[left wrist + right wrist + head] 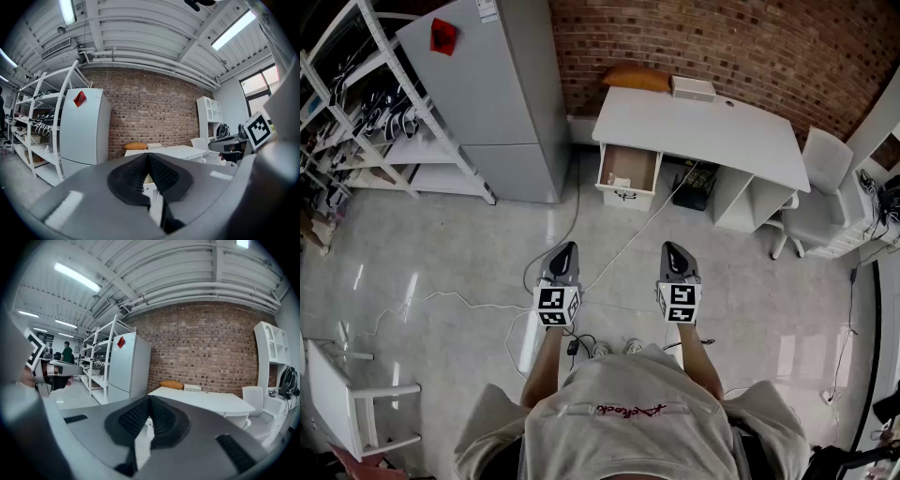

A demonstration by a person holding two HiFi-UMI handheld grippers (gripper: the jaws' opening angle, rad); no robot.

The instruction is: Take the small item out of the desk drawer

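Observation:
A white desk (703,127) stands against the brick wall, some way ahead of me. Its left drawer (627,170) is pulled open, and a small pale item (622,181) lies inside near the front. My left gripper (563,256) and right gripper (677,256) are held side by side in front of my body, well short of the desk. Both are shut with nothing between the jaws. The desk (161,152) shows past the closed jaws in the left gripper view, and the desk (206,401) also appears in the right gripper view.
A grey fridge (492,84) stands left of the desk, with white shelving (366,103) further left. An orange cushion (636,78) and a white box (693,88) lie on the desk. A white chair (814,202) sits at the right. Cables (619,248) run across the floor.

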